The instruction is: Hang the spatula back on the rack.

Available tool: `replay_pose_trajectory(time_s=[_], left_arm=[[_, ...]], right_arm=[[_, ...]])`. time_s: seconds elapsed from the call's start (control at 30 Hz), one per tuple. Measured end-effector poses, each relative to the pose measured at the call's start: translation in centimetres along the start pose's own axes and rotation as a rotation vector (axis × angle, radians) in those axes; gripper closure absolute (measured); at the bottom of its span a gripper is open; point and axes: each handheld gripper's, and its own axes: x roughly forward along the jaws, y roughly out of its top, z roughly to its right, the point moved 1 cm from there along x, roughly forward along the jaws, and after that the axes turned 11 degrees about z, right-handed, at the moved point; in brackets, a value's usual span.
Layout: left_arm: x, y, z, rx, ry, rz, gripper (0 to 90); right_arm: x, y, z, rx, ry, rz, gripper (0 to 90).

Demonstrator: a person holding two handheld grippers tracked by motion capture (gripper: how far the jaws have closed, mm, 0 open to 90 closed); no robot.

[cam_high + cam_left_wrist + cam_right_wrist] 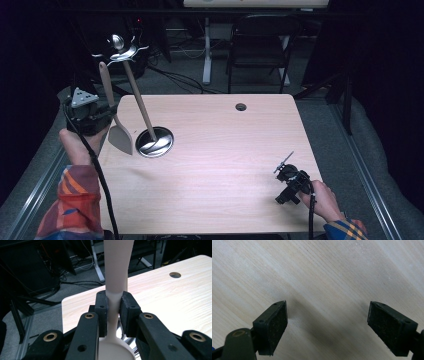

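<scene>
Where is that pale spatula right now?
In the high view the spatula is at the table's left edge, clamped in the left hand-held gripper, beside the utensil stand's round metal base.

A pale wooden spatula [114,116] is held upright near the table's left edge, its flat blade pointing down, its narrow neck clamped between two black pads. Just beside it, a tilted wooden rod [139,102] rises from a round metal base [155,142].
</scene>
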Motion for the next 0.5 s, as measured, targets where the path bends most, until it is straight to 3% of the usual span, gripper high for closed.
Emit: replay_pose_trajectory(time_s=[0.3, 0.5], left_arm=[[0.14, -0.05, 0.24, 0.028, 0.043, -0.032, 78.0], [-0.05, 0.18, 0.45, 0.034, 0.039, -0.020, 78.0]], right_arm=[[0.03, 0.02, -0.04, 0.003, 0.004, 0.001, 16.1], [0.18, -0.06, -0.11, 0.016, 0.002, 0.019, 16.1]])
